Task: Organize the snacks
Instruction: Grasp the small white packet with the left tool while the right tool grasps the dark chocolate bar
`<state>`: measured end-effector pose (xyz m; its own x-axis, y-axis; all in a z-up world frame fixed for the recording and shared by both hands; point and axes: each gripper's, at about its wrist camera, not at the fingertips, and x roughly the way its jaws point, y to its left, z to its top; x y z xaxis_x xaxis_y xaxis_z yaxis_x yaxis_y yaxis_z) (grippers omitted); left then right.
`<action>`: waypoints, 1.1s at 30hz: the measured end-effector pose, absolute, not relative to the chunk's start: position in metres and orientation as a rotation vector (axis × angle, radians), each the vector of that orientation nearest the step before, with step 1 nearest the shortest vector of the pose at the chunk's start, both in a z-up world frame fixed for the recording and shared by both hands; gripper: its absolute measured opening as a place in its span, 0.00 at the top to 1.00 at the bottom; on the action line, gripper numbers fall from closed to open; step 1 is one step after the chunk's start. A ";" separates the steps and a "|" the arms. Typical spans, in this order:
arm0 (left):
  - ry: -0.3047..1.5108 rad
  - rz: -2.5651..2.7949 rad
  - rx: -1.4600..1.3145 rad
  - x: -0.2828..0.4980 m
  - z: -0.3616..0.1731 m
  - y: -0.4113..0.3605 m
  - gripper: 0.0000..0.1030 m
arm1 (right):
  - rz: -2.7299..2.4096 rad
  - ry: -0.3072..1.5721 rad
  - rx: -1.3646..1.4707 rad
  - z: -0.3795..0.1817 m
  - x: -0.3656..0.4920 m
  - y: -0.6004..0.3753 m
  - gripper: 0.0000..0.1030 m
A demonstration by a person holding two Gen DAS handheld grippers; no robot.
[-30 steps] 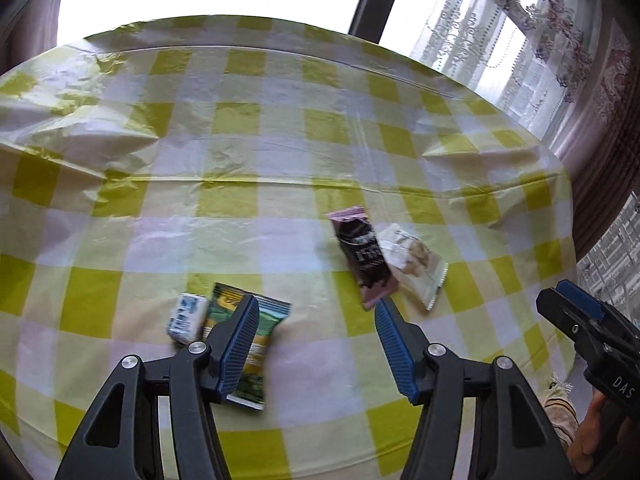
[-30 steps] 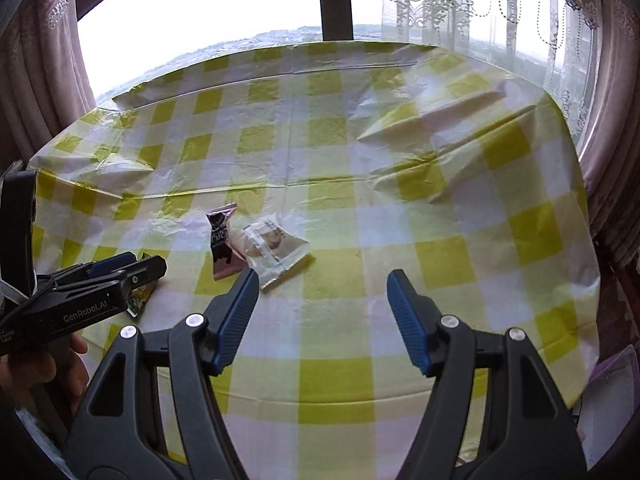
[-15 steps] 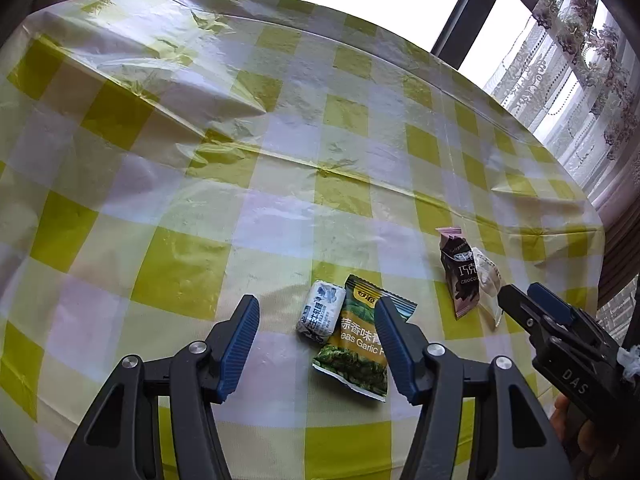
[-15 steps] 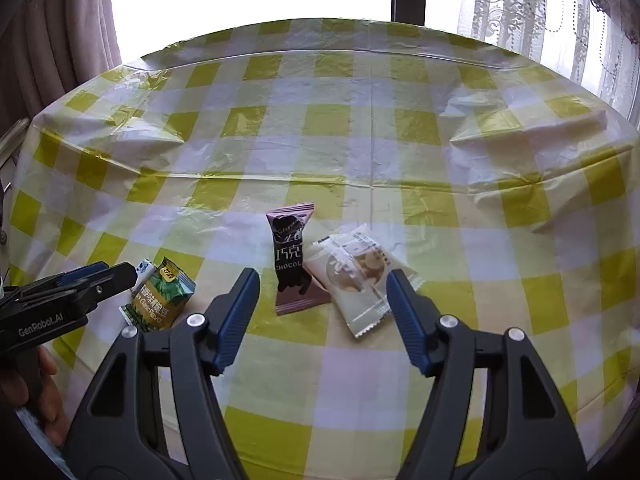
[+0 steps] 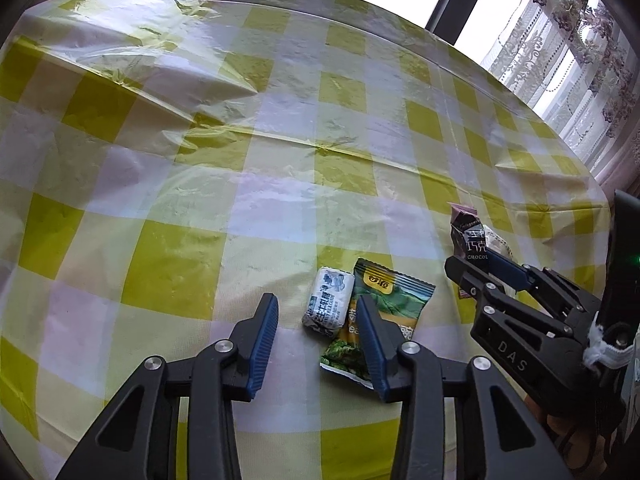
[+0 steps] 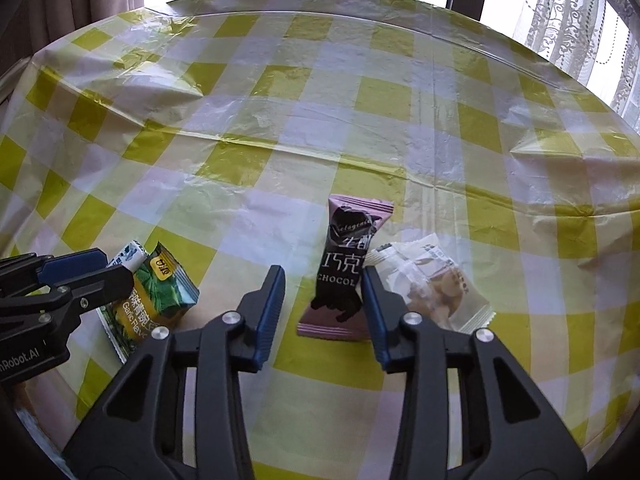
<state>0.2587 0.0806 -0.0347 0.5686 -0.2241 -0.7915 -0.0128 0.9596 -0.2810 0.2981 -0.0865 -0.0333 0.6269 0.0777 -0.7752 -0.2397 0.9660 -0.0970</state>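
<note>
Four snack packs lie on a yellow-and-white checked tablecloth (image 5: 280, 168). A small white pack (image 5: 329, 303) rests between the fingers of my left gripper (image 5: 317, 304), whose jaws are closing without pressing on it. A green garlic-pea pack (image 5: 390, 294) lies beside it, partly under the right finger. My right gripper (image 6: 322, 280) straddles a black-and-pink chocolate pack (image 6: 346, 260); its jaws are closing too, with a gap still on the left side. A clear cookie pack (image 6: 434, 284) lies just right of it. Each gripper shows in the other's view: the left gripper (image 6: 116, 268), the right gripper (image 5: 470, 261).
The round table (image 6: 580, 92) drops off at its edge near a window with lace curtains (image 5: 568, 40) at the back right. The cloth has raised creases (image 5: 224, 80) at the back left. A hand (image 5: 560, 436) grips the right tool.
Both grippers' jaws have narrowed. The right gripper came down and closer, so the chocolate pack now lies between its fingers. The left one shifted until the white pack sat between its fingers.
</note>
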 end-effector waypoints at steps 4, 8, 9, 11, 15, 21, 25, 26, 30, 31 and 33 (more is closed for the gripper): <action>0.960 -0.112 -0.275 0.259 -0.036 0.089 0.65 | 0.247 0.877 -0.193 -0.038 0.293 -0.081 0.69; 0.959 -0.103 -0.234 0.259 -0.035 0.084 0.65 | 0.309 0.881 -0.154 -0.037 0.290 -0.078 0.69; 0.958 -0.100 -0.212 0.260 -0.035 0.081 0.65 | 0.303 0.881 -0.153 -0.037 0.290 -0.078 0.69; 0.955 -0.098 -0.165 0.260 -0.035 0.075 0.65 | 0.292 0.879 -0.128 -0.036 0.290 -0.083 0.68; 0.944 -0.119 -0.075 0.264 -0.036 0.063 0.65 | 0.279 0.897 -0.071 -0.039 0.296 -0.093 0.67; 0.942 -0.136 -0.060 0.264 -0.035 0.061 0.79 | 0.265 0.888 -0.035 -0.040 0.300 -0.098 0.66; 0.941 -0.138 -0.071 0.263 -0.035 0.062 0.79 | 0.274 0.887 -0.032 -0.040 0.300 -0.098 0.70; 0.941 -0.138 -0.074 0.262 -0.034 0.062 0.79 | 0.276 0.887 -0.033 -0.040 0.300 -0.097 0.72; 0.939 -0.127 -0.086 0.262 -0.034 0.063 0.79 | 0.274 0.883 -0.020 -0.040 0.298 -0.100 0.75; 0.938 -0.126 -0.090 0.261 -0.035 0.064 0.79 | 0.272 0.879 -0.016 -0.039 0.297 -0.101 0.75; 0.932 -0.123 -0.095 0.260 -0.034 0.065 0.79 | 0.269 0.871 -0.015 -0.038 0.294 -0.102 0.76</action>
<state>0.2601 0.0650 -0.0335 0.5899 -0.1468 -0.7940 0.0648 0.9888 -0.1346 0.2940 -0.1020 -0.0382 0.6122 0.2275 -0.7572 -0.2397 0.9660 0.0964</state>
